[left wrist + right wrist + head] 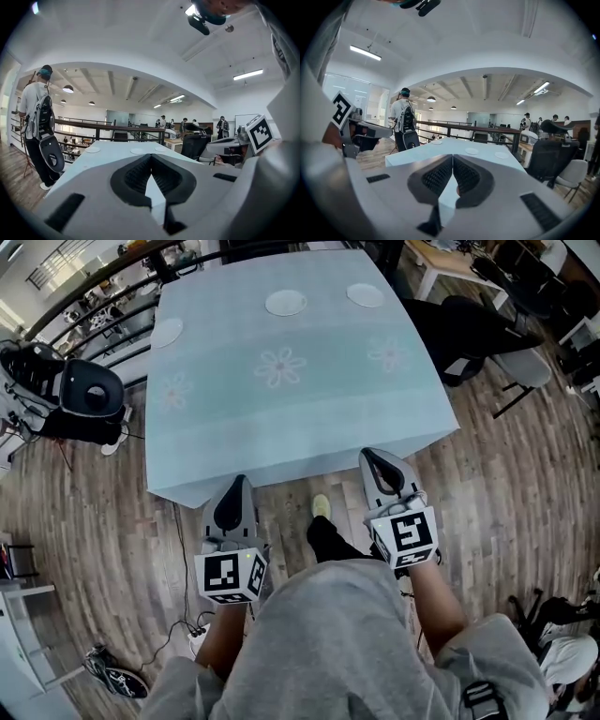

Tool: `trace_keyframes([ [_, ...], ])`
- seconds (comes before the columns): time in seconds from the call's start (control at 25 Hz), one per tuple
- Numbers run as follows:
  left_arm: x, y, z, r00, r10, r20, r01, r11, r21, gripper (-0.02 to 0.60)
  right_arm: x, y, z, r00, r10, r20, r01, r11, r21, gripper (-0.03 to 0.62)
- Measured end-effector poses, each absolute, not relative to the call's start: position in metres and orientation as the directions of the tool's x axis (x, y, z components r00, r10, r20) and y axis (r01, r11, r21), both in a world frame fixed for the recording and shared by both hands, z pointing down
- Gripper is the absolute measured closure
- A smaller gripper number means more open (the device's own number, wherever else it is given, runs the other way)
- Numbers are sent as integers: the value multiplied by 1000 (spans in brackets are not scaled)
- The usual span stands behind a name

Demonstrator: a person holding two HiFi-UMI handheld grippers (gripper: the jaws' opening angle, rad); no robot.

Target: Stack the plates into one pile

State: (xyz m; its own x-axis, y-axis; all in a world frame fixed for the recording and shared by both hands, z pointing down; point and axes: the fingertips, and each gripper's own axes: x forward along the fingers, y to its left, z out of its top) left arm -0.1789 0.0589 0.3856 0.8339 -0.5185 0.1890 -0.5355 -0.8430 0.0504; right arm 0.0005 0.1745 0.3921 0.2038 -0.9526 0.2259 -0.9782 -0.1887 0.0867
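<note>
Three small white plates lie apart on the far half of a table with a pale blue cloth (300, 418): one at the far left edge (167, 332), one in the far middle (286, 303), one at the far right (366, 294). Both grippers hang short of the table's near edge, over the wooden floor. My left gripper (237, 486) is shut and empty. My right gripper (377, 457) is shut and empty too. In the left gripper view the plates (138, 151) show far off past the shut jaws. The right gripper view shows them (471, 151) the same way.
A person with a backpack (38, 126) stands at the table's left side. Black office chairs (478, 329) and a grey chair stand to the right of the table. A railing (487, 129) runs behind the table's far edge. Cables lie on the floor (178, 549) by my feet.
</note>
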Motion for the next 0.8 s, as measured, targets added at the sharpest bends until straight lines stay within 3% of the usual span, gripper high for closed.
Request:
trace_keyframes([
  [0.8,-99,-35,373,798,-564,213,-578,-816,2,566,89,76,387,151,-965,213,-989,-146,41,568],
])
